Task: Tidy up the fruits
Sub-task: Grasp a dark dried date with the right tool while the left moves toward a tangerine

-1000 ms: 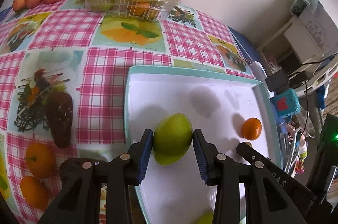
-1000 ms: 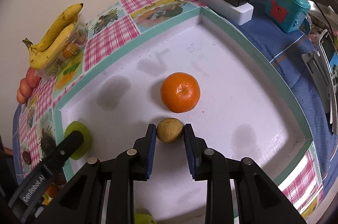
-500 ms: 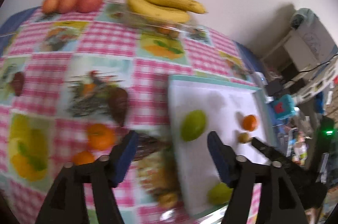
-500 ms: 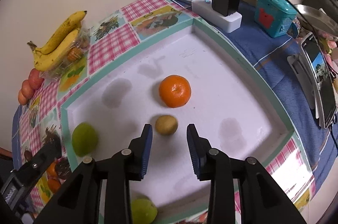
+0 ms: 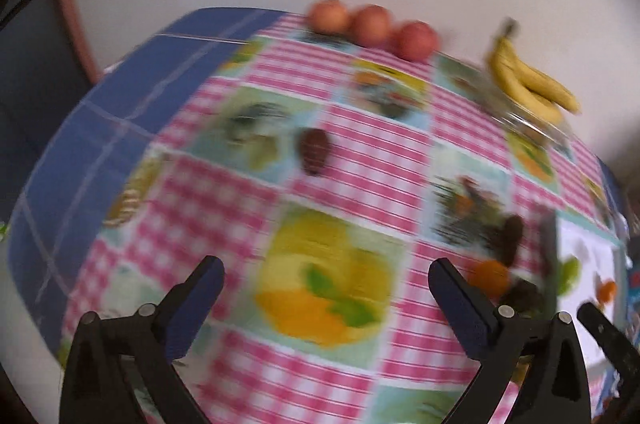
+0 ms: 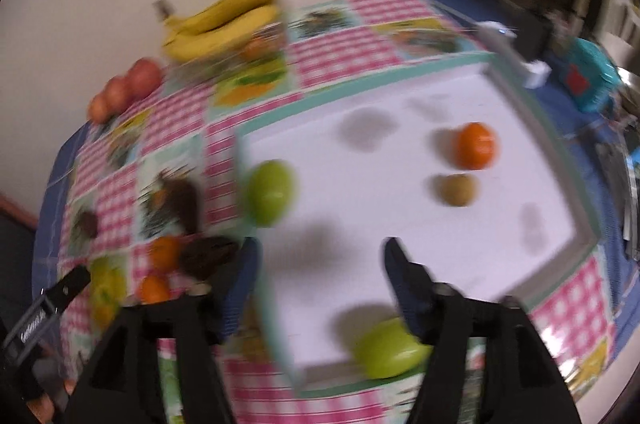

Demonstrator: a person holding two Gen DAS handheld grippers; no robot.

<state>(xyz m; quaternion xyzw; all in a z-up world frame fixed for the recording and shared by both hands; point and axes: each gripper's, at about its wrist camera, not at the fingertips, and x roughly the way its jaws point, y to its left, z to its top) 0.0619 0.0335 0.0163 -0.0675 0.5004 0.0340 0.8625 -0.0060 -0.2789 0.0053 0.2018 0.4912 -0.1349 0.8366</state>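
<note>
Both views are motion-blurred. A white tray with a teal rim (image 6: 520, 92) holds a green fruit (image 6: 270, 199) at its left edge, an orange (image 6: 475, 146), a small brown fruit (image 6: 458, 189) and a second green fruit (image 6: 388, 348) at the near edge. My right gripper (image 6: 320, 276) is open and empty above the tray's near part. My left gripper (image 5: 326, 284) is wide open and empty over the pink checked tablecloth (image 5: 360, 164), left of the tray (image 5: 588, 256). Two oranges (image 6: 160, 268) and a dark fruit (image 6: 208, 256) lie on the cloth left of the tray.
Bananas (image 5: 528, 84) lie on a clear plastic box at the back by the wall, with three red-orange fruits (image 5: 372, 26) to their left. A white power strip (image 6: 516, 56) and a teal box (image 6: 592, 80) sit right of the tray.
Both grippers let go of their fruits, opened wide and pulled back. The left gripper swung left, away from the tray and out over the cloth. The right gripper rose and drew back toward the tray's near edge.
</note>
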